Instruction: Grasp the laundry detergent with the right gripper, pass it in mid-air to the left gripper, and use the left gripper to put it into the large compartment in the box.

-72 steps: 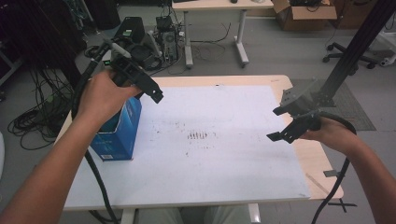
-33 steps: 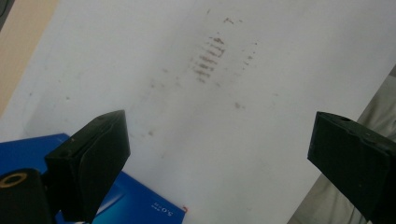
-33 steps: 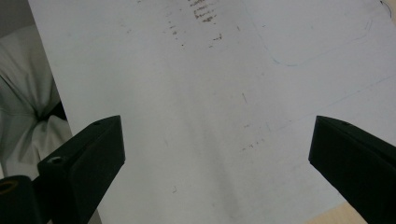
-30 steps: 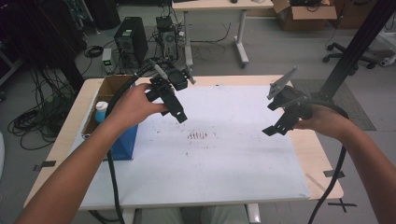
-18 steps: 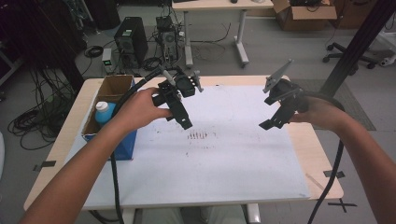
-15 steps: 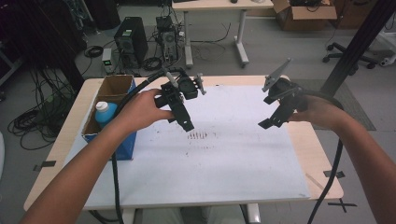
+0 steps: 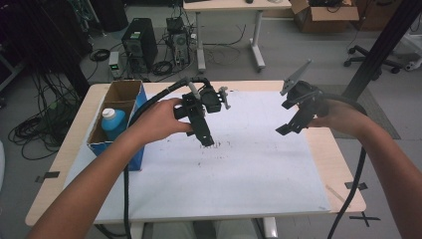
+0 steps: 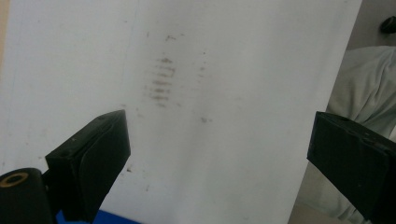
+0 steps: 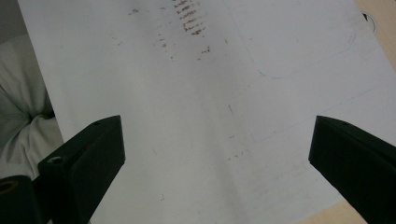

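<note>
My left gripper [image 7: 203,127] hangs open over the middle of a white sheet [image 7: 239,169], with its jaws pointing down at a patch of dark smudges [image 7: 215,146]. In the left gripper view the left gripper [image 8: 219,154] has its jaws wide apart, with nothing between them and the smudges [image 8: 161,86] ahead. My right gripper [image 7: 295,115] is held above the sheet's far right part. In its own view the right gripper [image 9: 215,158] is open and empty over the sheet [image 9: 210,93].
An open blue box [image 7: 130,94] stands at the table's left, holding a blue bottle with a white cap [image 7: 112,121]. The wooden table [image 7: 341,167] shows bare along its right edge. Computer towers [image 7: 137,45], cables, a second desk and a black post [image 7: 380,45] lie beyond.
The left gripper has moved right, from above the blue box to the sheet's middle. The right gripper has risen and moved farther and inward. The bottle in the box has come into sight.
</note>
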### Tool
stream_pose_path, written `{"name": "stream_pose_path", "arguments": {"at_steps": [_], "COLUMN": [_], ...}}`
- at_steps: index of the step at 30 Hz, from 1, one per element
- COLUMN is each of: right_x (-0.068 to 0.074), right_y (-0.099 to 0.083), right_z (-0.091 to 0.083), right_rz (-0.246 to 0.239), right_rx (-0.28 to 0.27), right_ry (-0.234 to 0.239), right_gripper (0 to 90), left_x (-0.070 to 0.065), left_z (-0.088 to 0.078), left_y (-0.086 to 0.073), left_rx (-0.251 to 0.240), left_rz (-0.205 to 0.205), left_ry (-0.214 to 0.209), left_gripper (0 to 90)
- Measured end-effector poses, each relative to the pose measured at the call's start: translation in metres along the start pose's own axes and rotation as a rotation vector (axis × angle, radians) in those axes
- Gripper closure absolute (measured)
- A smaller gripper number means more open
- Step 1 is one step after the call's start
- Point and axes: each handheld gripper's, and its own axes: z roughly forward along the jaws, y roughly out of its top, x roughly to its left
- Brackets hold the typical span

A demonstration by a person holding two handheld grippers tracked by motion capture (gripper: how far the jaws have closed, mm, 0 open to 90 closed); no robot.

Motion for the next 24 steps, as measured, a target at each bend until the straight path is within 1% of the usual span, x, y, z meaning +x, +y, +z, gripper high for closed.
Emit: {"name": "stream_pose_path", "arguments": {"at_steps": [2,4,7,11,24], "right_x": [0.0003,-0.0007,-0.0029,-0.0029,-0.0032], "right_y": [-0.0009,-0.0018,-0.002,-0.0019,-0.0014], "right_z": [-0.0005,-0.0008,-0.0006,0.0007,0.0003], "right_rz": [-0.002,0.001,0.006,0.003,0.003], "right_rx": [0.005,0.005,0.001,0.009,0.006], "right_ry": [0.0,-0.001,-0.004,-0.002,-0.003], "right_gripper": [3.5,3.5,3.4,3.5,3.5], "left_x": [-0.0019,-0.0037,-0.0054,-0.0057,-0.0059], "left_z": [-0.0001,0.0,-0.0004,-0.0008,-0.0002], "left_y": [0.0021,0.0037,0.0052,0.0066,0.008], "left_rx": [0.002,-0.005,-0.002,-0.005,-0.001], "left_rz": [0.015,0.016,0.026,0.027,0.027], "left_ry": [-0.001,-0.001,0.0,0.0,0.003], "left_gripper": [6.3,6.3,6.3,6.3,6.3]}}
